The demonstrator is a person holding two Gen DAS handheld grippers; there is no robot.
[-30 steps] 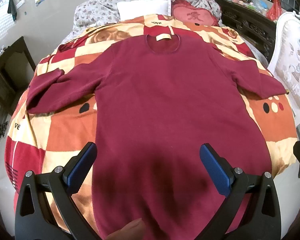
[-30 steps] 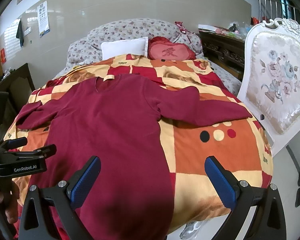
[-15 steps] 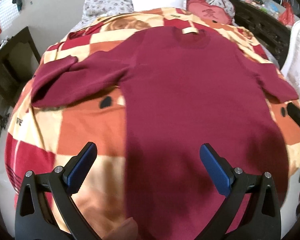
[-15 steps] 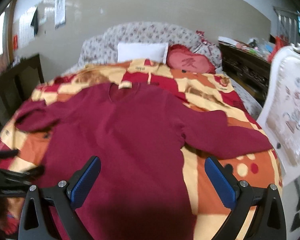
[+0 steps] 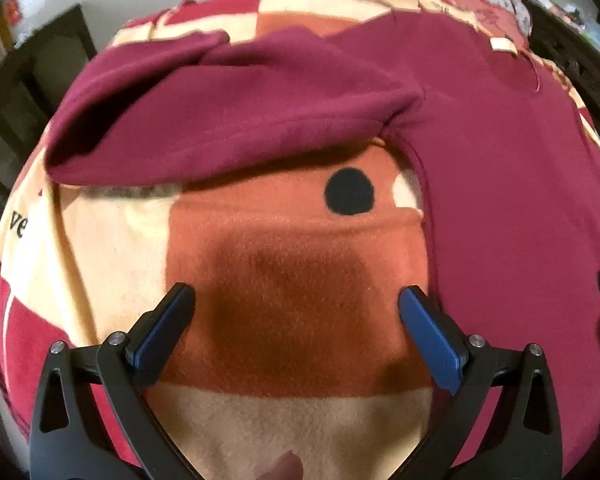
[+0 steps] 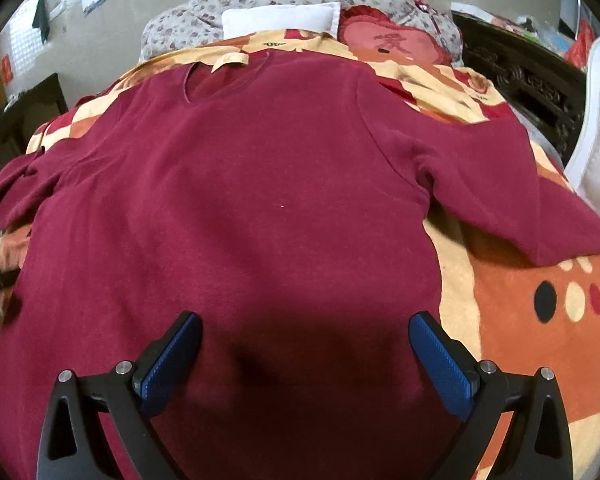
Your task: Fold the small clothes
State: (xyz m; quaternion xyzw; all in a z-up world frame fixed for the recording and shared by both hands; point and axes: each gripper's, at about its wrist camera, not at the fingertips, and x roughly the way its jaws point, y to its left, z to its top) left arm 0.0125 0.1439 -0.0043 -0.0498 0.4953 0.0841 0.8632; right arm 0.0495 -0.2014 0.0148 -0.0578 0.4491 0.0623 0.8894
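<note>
A dark red long-sleeved sweater [image 6: 260, 200] lies flat on the bed, neck towards the pillows, both sleeves spread out. My left gripper [image 5: 296, 304] is open and empty, low over the orange blanket, just below the sweater's left sleeve [image 5: 228, 116] and left of its side seam. My right gripper [image 6: 304, 334] is open and empty, low over the sweater's lower body. The right sleeve [image 6: 512, 196] lies out to the right.
A checked orange, cream and red blanket [image 6: 540, 340] covers the bed. A white pillow [image 6: 280, 18] and red cushion [image 6: 388, 44] lie at its head. Dark wooden furniture [image 5: 28, 92] stands on the left, and a white upholstered chair [image 6: 596, 128] on the right.
Both grippers have dropped closer to the bed. The left one has moved left off the sweater's body to the blanket under the left sleeve. The right one has moved left over the body.
</note>
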